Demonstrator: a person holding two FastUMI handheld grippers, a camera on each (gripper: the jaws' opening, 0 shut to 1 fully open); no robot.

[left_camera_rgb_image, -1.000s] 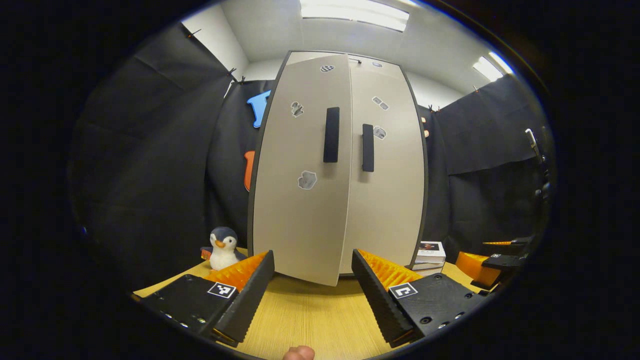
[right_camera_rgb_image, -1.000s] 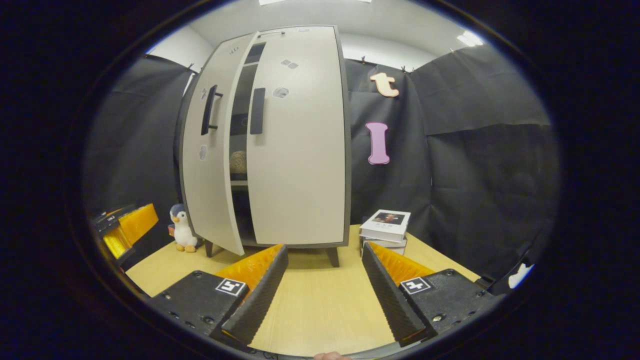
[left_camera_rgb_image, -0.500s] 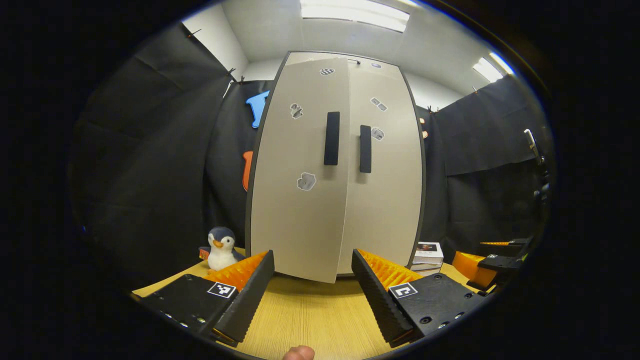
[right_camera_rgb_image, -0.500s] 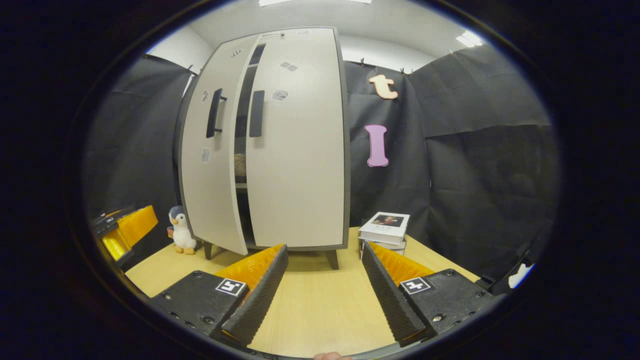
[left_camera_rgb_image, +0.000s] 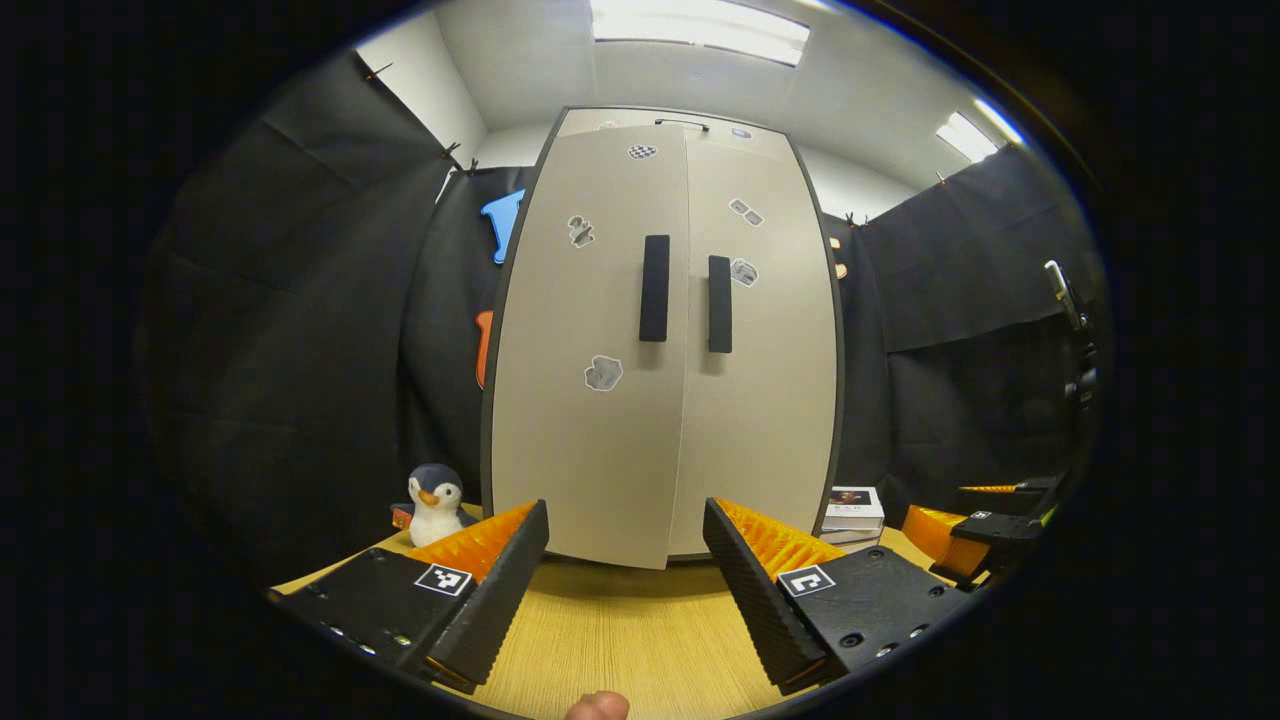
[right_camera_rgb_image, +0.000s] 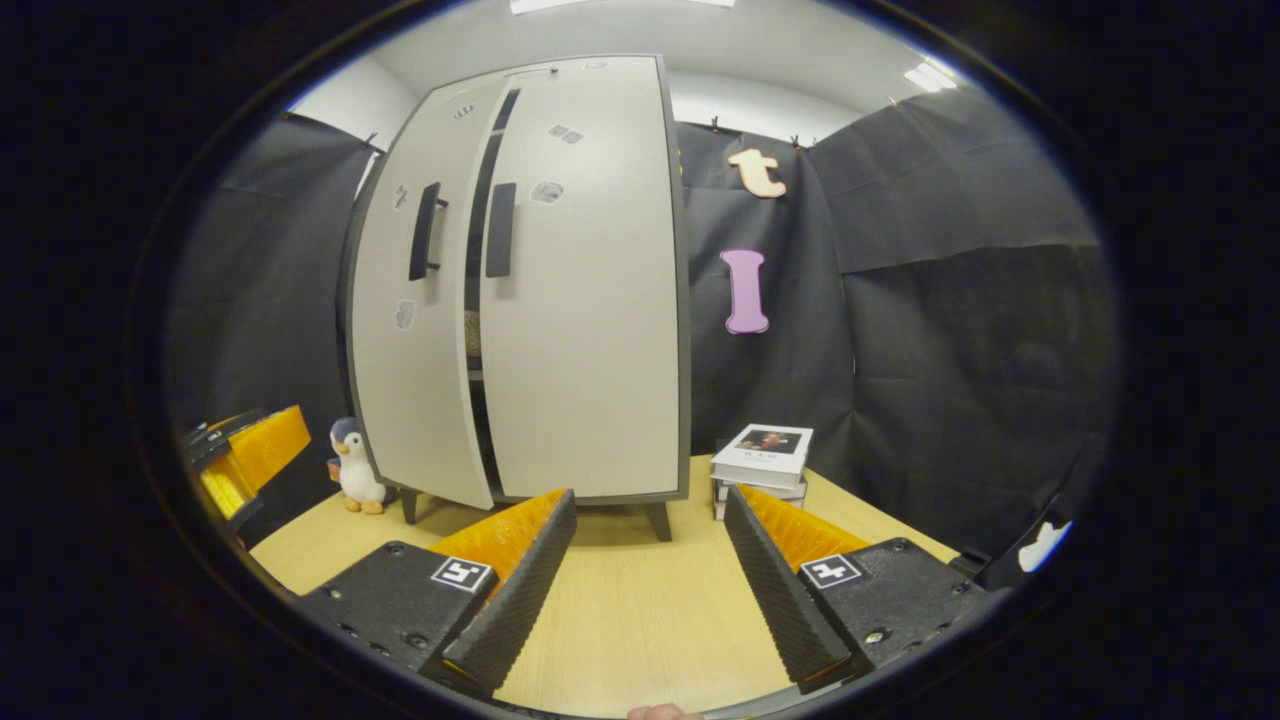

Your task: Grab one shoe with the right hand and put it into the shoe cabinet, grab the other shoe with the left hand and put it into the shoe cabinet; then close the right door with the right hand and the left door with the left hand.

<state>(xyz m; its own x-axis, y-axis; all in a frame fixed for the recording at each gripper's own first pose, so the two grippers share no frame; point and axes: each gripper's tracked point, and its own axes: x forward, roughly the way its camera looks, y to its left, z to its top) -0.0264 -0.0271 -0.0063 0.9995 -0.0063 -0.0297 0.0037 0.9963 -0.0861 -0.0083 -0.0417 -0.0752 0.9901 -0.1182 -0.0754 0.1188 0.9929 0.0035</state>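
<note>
Shoe cabinet doors are nearly shut. Left claw is hanging wide open and empty just before the left door, which is standing slightly ajar; the right claw, likewise open and empty, is hanging farther from the closed right door. Judging so, pushing the left door flush comes next.

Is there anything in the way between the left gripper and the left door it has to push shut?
Nothing visible. The left gripper hangs open in front of the left door, with only bare table between them. The penguin toy stands off to the side.
</note>
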